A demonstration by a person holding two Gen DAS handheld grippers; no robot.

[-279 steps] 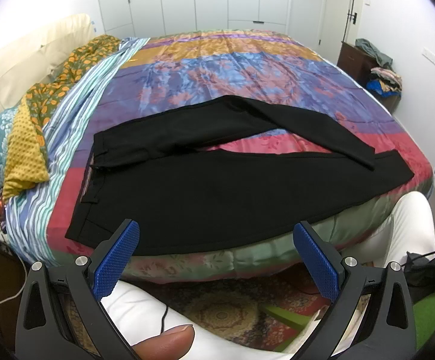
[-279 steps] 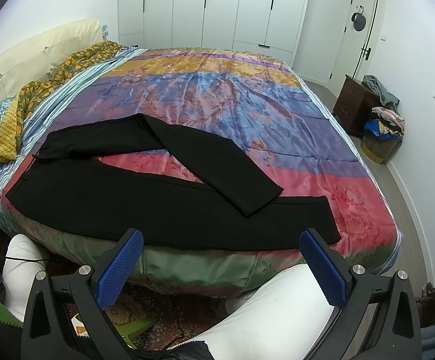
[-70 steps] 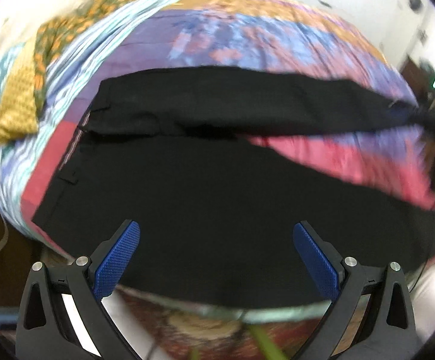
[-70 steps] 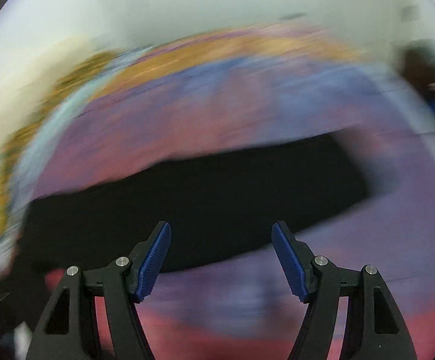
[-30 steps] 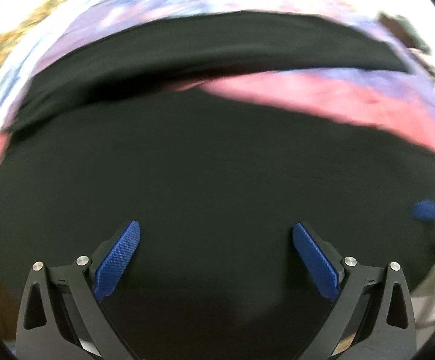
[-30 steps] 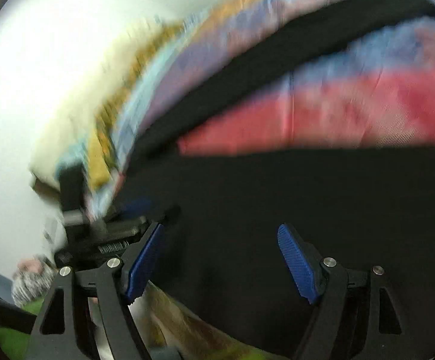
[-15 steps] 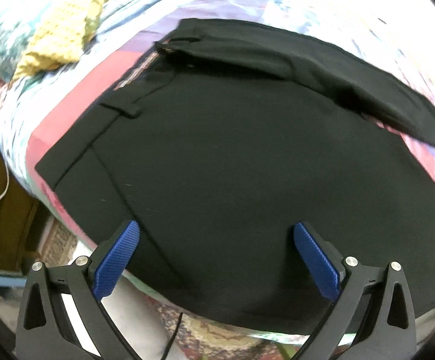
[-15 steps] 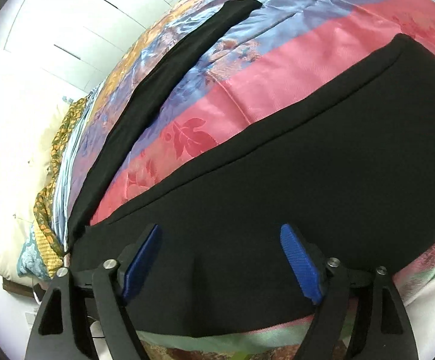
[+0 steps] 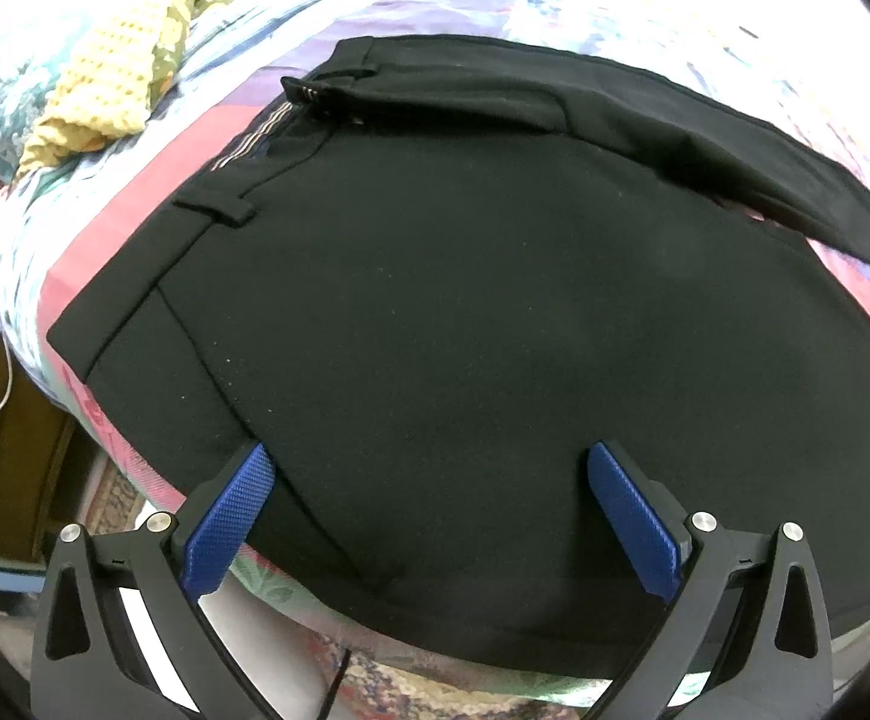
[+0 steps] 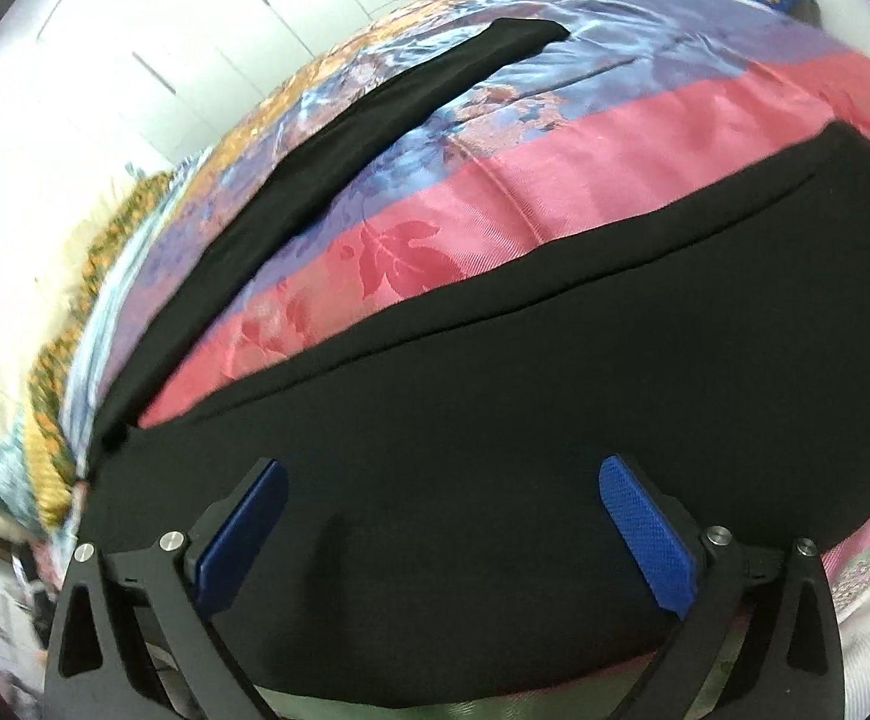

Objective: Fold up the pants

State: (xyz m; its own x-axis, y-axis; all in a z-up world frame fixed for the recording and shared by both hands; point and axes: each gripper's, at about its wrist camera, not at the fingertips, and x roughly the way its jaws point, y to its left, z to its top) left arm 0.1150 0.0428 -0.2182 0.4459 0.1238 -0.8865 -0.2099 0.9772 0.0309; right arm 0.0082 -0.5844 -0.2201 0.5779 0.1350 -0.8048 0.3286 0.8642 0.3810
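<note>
Left wrist: pants [image 9: 465,300] flat on bed [image 9: 105,228], fingers [image 9: 225,528] apart.

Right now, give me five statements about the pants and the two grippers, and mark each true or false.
1. The black pants lie spread on the bed cover. True.
2. The left gripper is clamped on the waistband. False: its jaws stand wide open, with only flat cloth seen between them.
3. The two legs lie stacked one on the other. False: they spread apart, with pink cover showing between them.
4. The right gripper has its jaws open over the near leg. True.
5. A belt loop shows at the waistband. True.
</note>
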